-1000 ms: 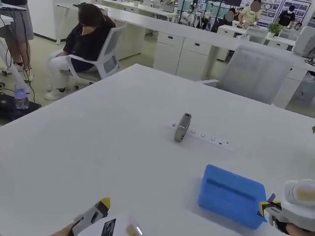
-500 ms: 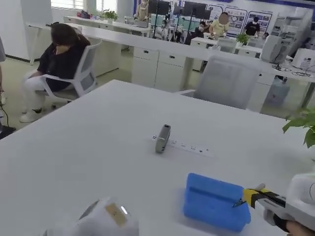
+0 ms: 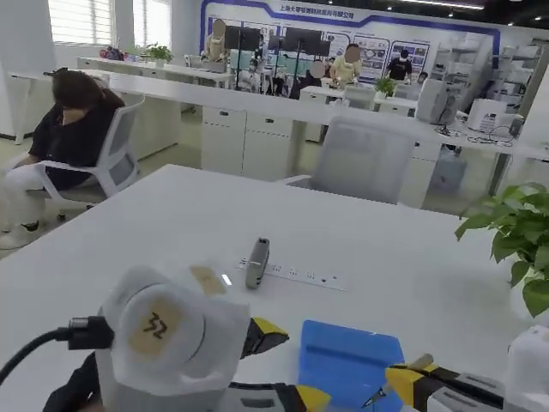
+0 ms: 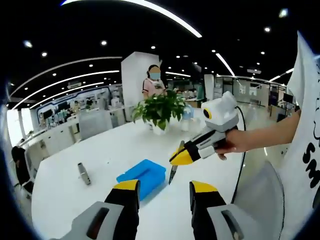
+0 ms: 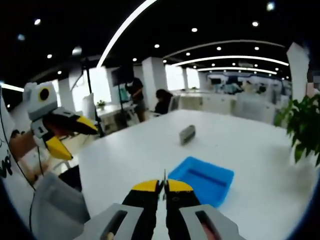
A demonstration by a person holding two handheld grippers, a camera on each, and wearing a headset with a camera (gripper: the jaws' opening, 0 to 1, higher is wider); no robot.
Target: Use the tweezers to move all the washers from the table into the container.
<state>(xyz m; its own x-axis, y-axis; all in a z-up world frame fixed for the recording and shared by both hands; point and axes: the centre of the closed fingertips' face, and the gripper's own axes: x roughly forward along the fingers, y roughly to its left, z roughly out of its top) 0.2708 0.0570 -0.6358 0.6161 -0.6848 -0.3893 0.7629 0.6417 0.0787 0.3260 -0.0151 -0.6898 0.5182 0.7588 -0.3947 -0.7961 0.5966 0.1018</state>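
The blue container (image 3: 352, 356) lies on the white table (image 3: 171, 249) just beyond both grippers. My right gripper (image 3: 403, 379) comes in from the lower right, shut on thin metal tweezers (image 3: 375, 396) whose point hangs near the container's near edge. In the right gripper view the tweezers (image 5: 164, 176) stick out between the closed yellow tips of my right gripper (image 5: 164, 189), above the container (image 5: 202, 180). My left gripper (image 3: 290, 367) is lifted in the foreground, open and holding nothing. In the left gripper view my left gripper (image 4: 165, 192) faces the container (image 4: 142, 176) and the tweezers (image 4: 173, 170).
A grey block (image 3: 256, 263) stands on a white power strip (image 3: 300, 276) at mid-table. A potted plant (image 3: 519, 236) is at the table's right edge. An office chair (image 3: 364, 163) stands at the far side. A person (image 3: 73, 129) sits at the far left.
The head camera has tilted up and panned. My left gripper has risen from the bottom edge into the foreground. My right gripper with the tweezers has moved left along the container's near edge.
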